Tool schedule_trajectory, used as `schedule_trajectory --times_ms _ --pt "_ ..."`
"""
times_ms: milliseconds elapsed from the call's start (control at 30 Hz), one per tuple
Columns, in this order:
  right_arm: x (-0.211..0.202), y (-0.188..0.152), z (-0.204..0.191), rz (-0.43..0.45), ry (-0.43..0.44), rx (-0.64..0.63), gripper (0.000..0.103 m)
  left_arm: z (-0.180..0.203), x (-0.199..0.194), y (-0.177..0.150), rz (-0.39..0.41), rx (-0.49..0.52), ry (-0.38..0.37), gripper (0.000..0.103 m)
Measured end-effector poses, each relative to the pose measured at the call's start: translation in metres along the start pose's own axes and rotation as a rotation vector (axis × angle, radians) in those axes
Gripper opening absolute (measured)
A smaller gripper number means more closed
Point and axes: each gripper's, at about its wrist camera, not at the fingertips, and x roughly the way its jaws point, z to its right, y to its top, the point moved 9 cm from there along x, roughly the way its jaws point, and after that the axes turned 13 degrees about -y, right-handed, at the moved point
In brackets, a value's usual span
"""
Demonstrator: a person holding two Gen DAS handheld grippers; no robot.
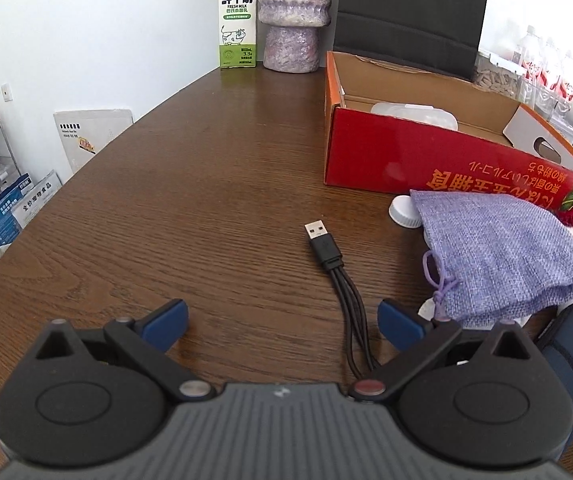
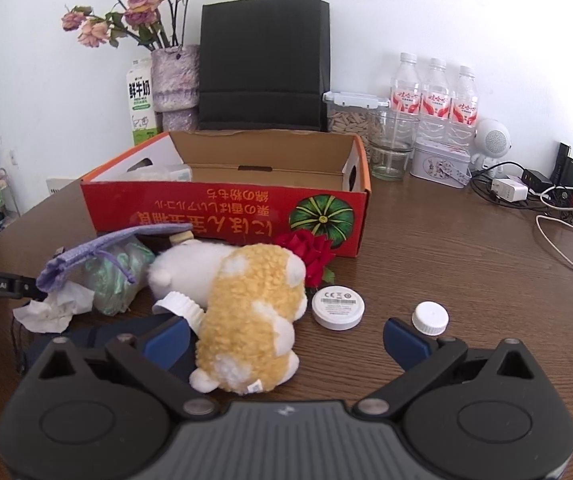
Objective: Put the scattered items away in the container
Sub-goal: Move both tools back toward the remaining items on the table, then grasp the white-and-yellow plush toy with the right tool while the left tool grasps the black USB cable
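A red cardboard box (image 1: pixel 426 160) (image 2: pixel 222 212) stands open on the wooden table, with a clear plastic lidded container (image 1: pixel 414 114) inside. My left gripper (image 1: pixel 282 326) is open above a black USB multi-cable (image 1: pixel 326 252). A purple cloth pouch (image 1: pixel 498 256) (image 2: pixel 98 250) lies to its right beside a white cap (image 1: pixel 402 211). My right gripper (image 2: pixel 284 338) is open, its jaws around the rear of a yellow-and-white plush toy (image 2: pixel 250 312). Nearby lie a red fabric rose (image 2: pixel 310 256), a white round disc (image 2: pixel 338 306), a white bottle cap (image 2: pixel 430 317), a crumpled tissue (image 2: pixel 56 308) and a green plastic bag (image 2: pixel 116 276).
A milk carton (image 1: pixel 237 20), a purple vase (image 1: pixel 292 16) and a black paper bag (image 2: pixel 264 64) stand behind the box. Water bottles (image 2: pixel 432 96), a glass (image 2: pixel 392 146), a tin (image 2: pixel 440 164) and tangled cables (image 2: pixel 558 200) are at the right. The table edge curves at the left.
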Motion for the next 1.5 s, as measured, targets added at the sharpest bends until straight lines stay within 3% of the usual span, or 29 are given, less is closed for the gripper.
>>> schedule_trajectory --times_ms 267,400,567,700,800,1100,1167,1200,1333,1500 --pt "0.025 -0.002 -0.003 -0.030 -0.065 -0.047 0.099 0.000 0.004 0.000 -0.007 0.020 0.027 0.103" --pt "0.035 -0.002 -0.009 -0.033 -0.072 -0.076 0.082 0.001 0.006 0.001 -0.001 0.021 0.028 0.099" --pt "0.041 -0.005 -0.020 -0.039 -0.057 -0.108 0.062 0.004 0.006 0.005 0.006 0.031 0.009 0.086" --pt "0.041 -0.006 -0.022 -0.033 -0.054 -0.108 0.062 0.009 0.004 0.009 0.017 0.051 -0.012 0.055" --pt "0.042 -0.006 -0.021 -0.034 -0.047 -0.100 0.062 0.007 0.004 0.012 0.027 0.037 -0.008 0.044" --pt "0.042 -0.007 -0.022 -0.032 -0.028 -0.088 0.062 -0.007 0.025 0.037 0.024 0.013 0.020 0.046" --pt "0.041 -0.007 -0.023 -0.031 -0.023 -0.088 0.062 -0.006 0.027 0.040 0.026 0.016 0.014 0.034" --pt "0.041 -0.007 -0.024 -0.030 -0.018 -0.087 0.061 -0.004 0.028 0.040 0.026 0.019 0.005 0.020" --pt "0.040 -0.007 -0.025 -0.028 -0.003 -0.086 0.052 -0.001 0.026 0.038 0.034 0.019 -0.018 0.020" --pt "0.039 -0.007 -0.027 -0.021 -0.006 -0.093 0.052 -0.002 0.024 0.037 0.050 0.011 -0.049 0.020"
